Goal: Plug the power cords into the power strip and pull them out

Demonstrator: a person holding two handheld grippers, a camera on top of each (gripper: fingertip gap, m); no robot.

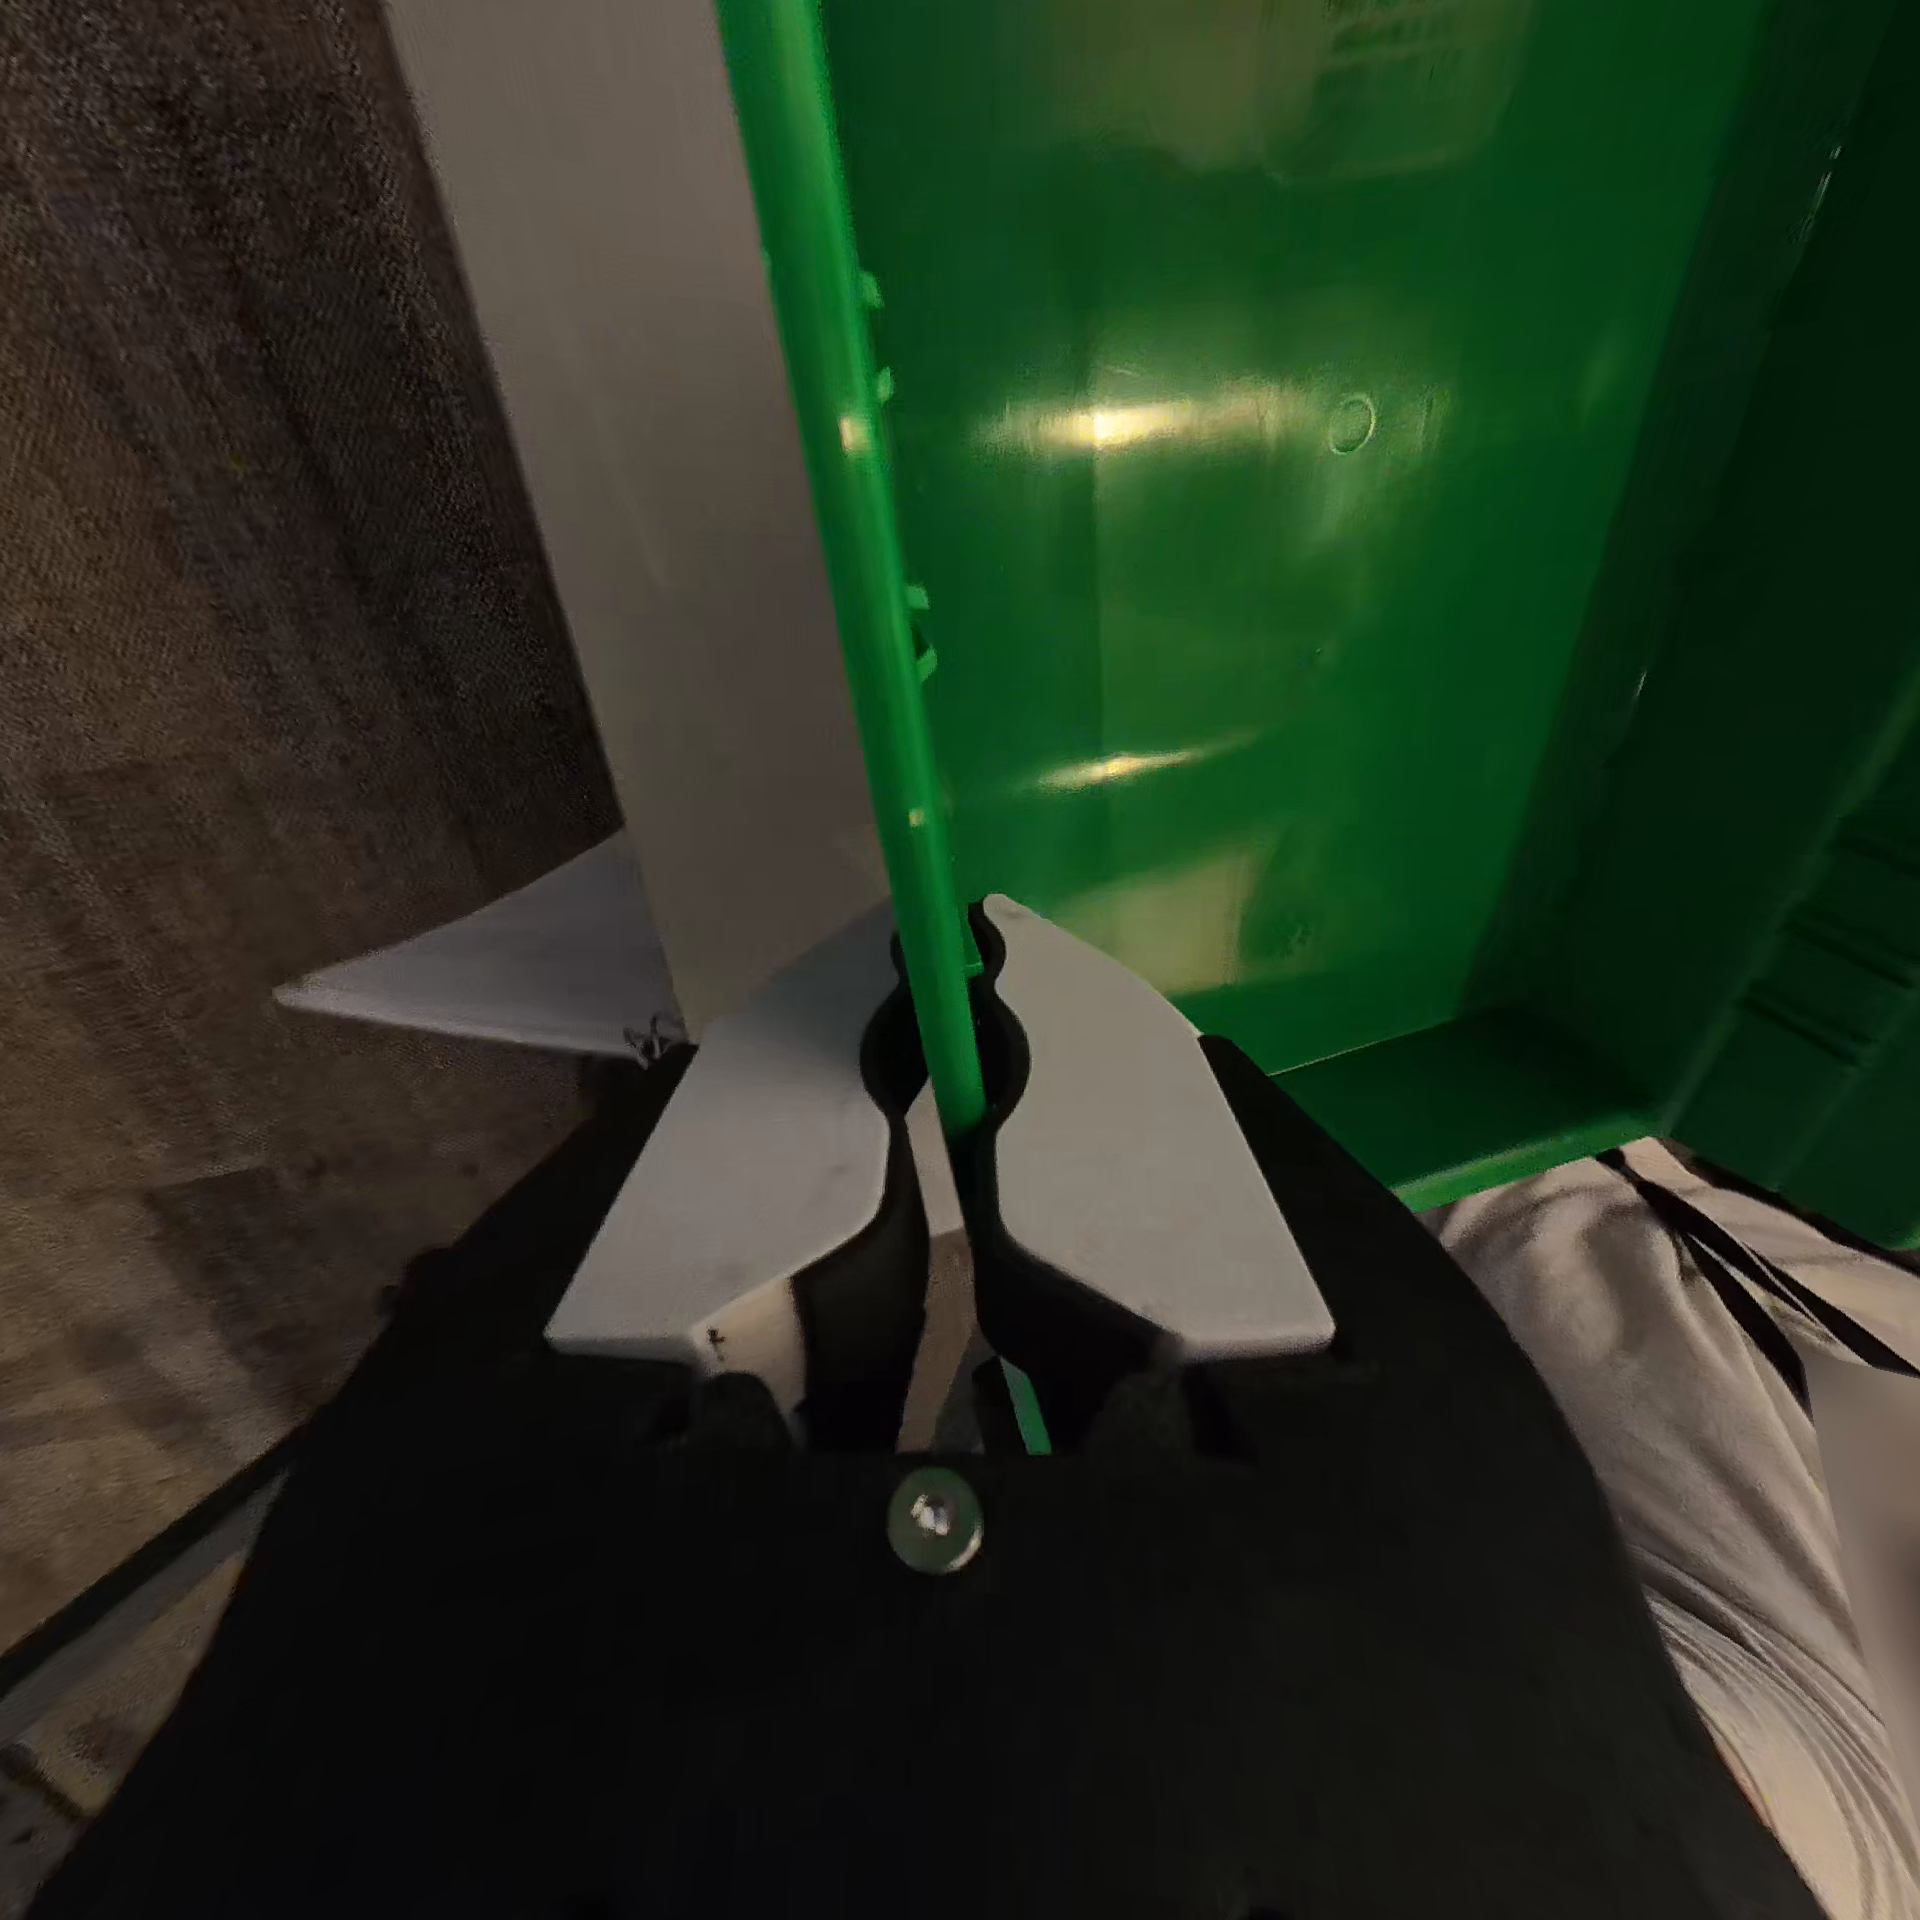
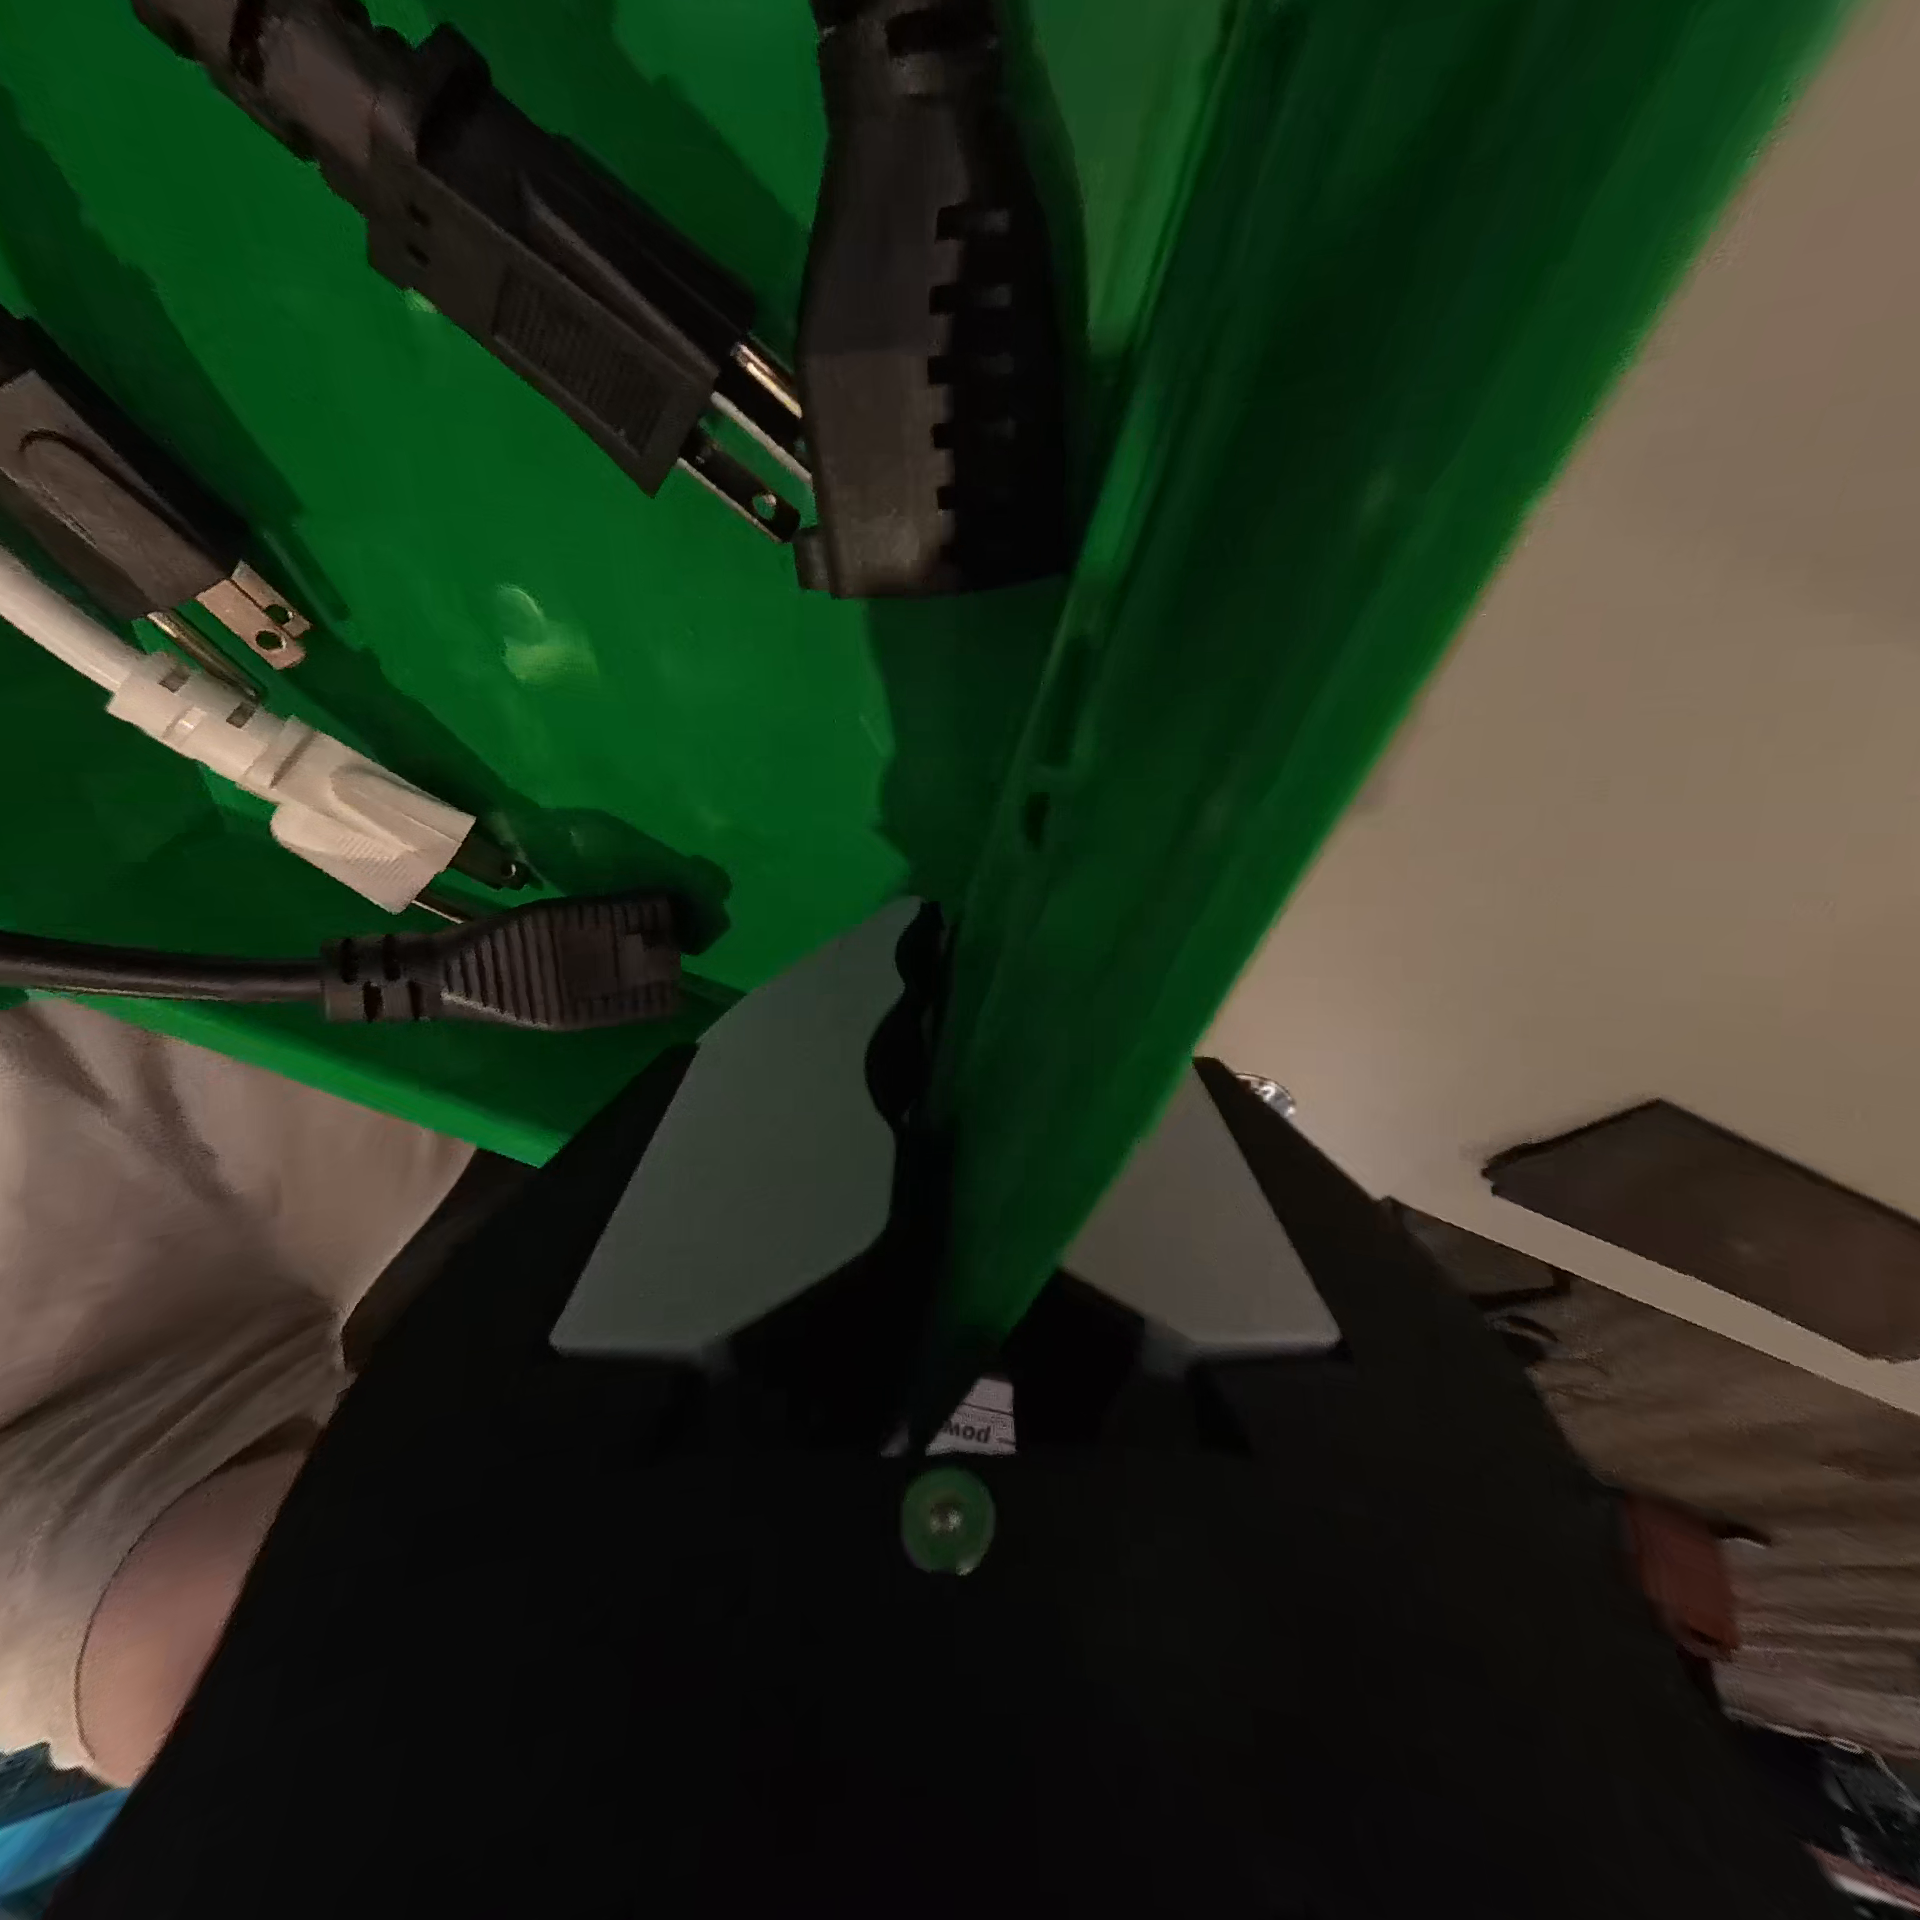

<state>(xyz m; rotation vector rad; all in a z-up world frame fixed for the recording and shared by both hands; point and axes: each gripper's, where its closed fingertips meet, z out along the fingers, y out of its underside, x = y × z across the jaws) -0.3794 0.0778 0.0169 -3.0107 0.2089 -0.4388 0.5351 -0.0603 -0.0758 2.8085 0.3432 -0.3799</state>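
A green plastic bin (image 1: 1299, 623) fills both views. My left gripper (image 1: 951, 940) is shut on the bin's thin left wall, which runs between its pads. My right gripper (image 2: 961, 935) is shut on the opposite wall (image 2: 1195, 623); its right finger is mostly hidden behind the wall. In the right wrist view the bin holds a black three-prong plug (image 2: 540, 281), a black ridged block (image 2: 925, 312) touching its prongs, a second black plug (image 2: 104, 499), a white plug (image 2: 343, 821) and a black cord connector (image 2: 520, 977). The bin floor in the left wrist view is bare and shiny.
A dark textured floor (image 1: 208, 623) and a white panel (image 1: 644, 520) lie left of the bin. A person's pale clothing (image 1: 1662, 1507) is close behind the bin, and it also shows in the right wrist view (image 2: 156, 1299). A dark board (image 2: 1714, 1216) lies on a beige surface to the right. The grippers' ends are close to 95 cm from one another.
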